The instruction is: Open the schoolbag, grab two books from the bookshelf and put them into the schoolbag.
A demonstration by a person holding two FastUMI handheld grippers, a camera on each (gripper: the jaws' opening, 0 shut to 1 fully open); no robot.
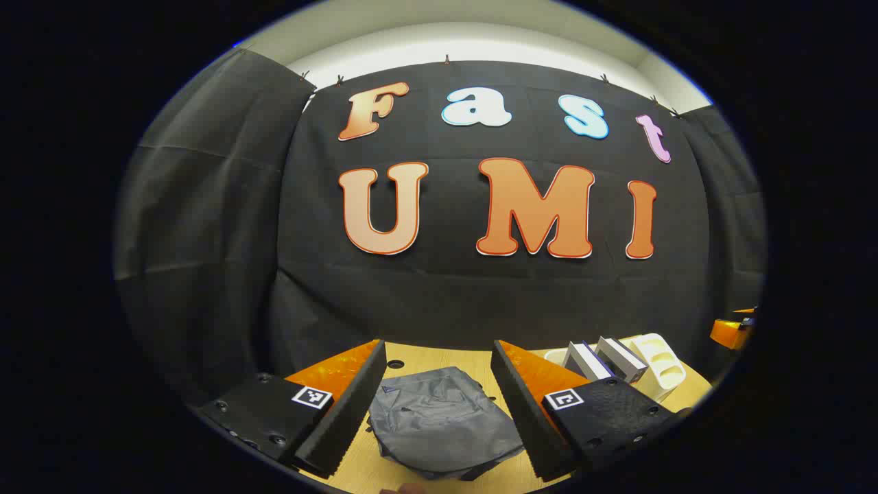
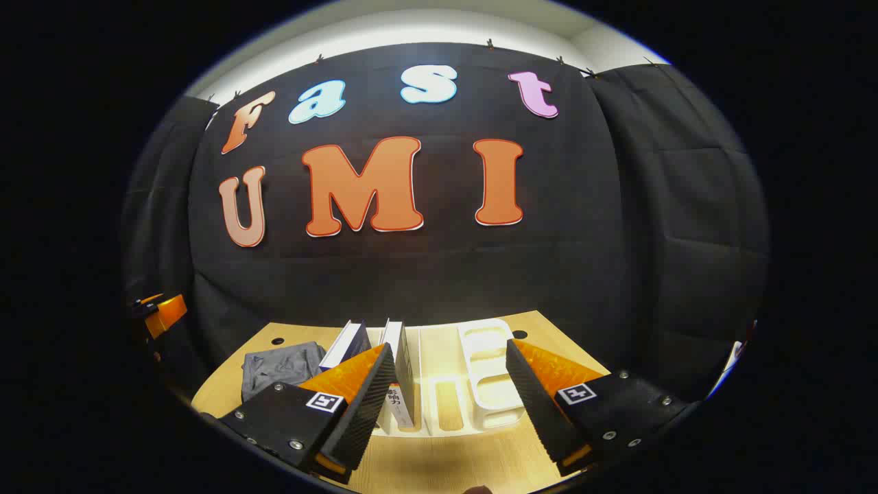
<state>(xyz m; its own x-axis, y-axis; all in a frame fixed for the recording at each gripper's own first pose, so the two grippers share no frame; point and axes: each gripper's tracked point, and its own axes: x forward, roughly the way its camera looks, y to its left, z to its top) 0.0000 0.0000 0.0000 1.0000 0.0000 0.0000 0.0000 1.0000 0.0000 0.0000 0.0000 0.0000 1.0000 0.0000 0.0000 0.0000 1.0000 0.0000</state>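
Both tongs stand wide apart with nothing between their fingers. Left tongs (image 1: 439,412) hang over the grey schoolbag (image 1: 442,425), which lies flat and crumpled on the wooden tabletop (image 1: 425,357); its near edge is cut off at the bottom of the left gripper view, and whether its zip is undone is hard to make out. Right tongs (image 2: 446,405) hang over the white bookshelf (image 2: 480,384), a slotted rack lying on the tabletop.

From the right gripper view the rack's empty slots show plainly, with two books (image 2: 401,370) leaning in its left end; the nearer one is partly covered by the left finger. That view also catches the schoolbag off to the left and the other tongs at the far left edge.

From the left gripper view the two books and the bookshelf sit to the right, partly behind the right finger.
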